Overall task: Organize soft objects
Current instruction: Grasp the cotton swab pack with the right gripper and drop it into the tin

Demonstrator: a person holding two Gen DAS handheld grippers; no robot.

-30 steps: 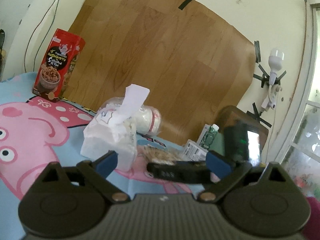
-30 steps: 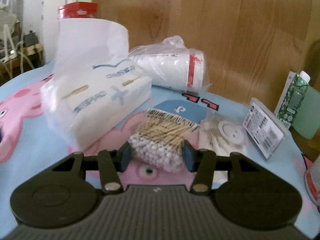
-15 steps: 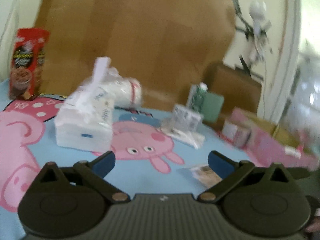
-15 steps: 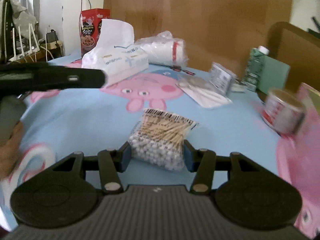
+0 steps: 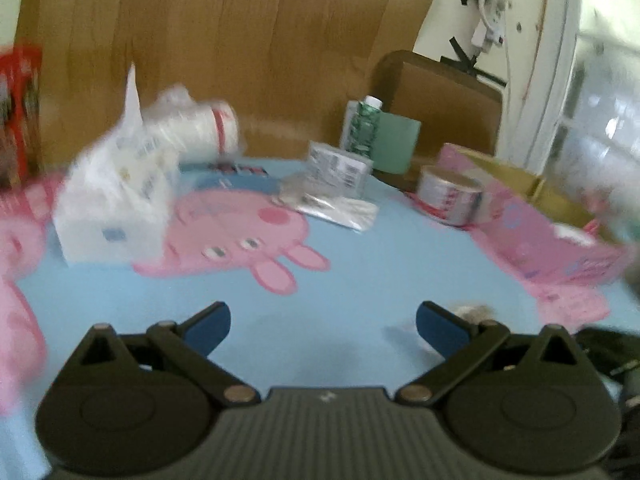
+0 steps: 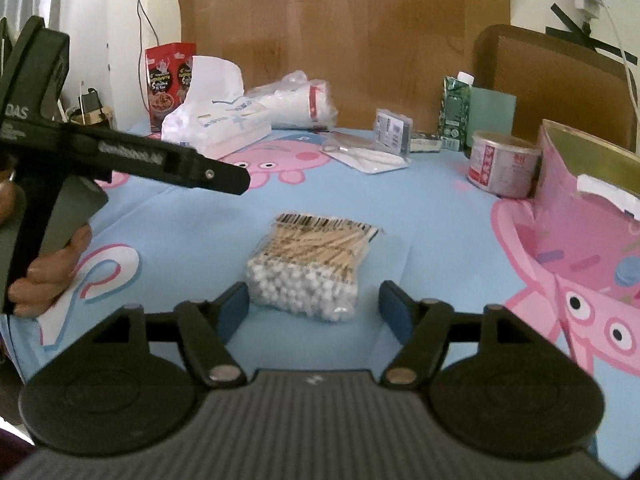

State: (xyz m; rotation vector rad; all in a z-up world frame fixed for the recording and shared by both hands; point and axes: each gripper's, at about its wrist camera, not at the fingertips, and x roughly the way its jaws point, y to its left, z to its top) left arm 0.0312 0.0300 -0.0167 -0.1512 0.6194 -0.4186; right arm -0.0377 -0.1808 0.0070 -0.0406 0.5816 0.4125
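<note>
1. Closest in, the right gripper is letting go of the bag of cotton swabs. Its jaws have just been opening, and the bag is sitting between them on the blue cartoon cloth, with a clear gap on the right side. On the left the pad is looking very near the bag, so I can't say if it's touching.
2. So I'm reading this as the drop-off step: one swab bag is being parked on the open cloth near the front, just beside the pink box.
3. The left gripper is hanging wide open over bare cloth with nothing between its pads; a hand is holding it.
4. Next move, I'm guessing: the right one is needing to back straight off without dragging the bag, then someone's going for another soft thing.
5. Counting outward: one tin can, one flat clear packet, one small barcoded box.
6. Farther back: one tissue pack, one bagged white roll, one green carton, one red cereal box.
</note>
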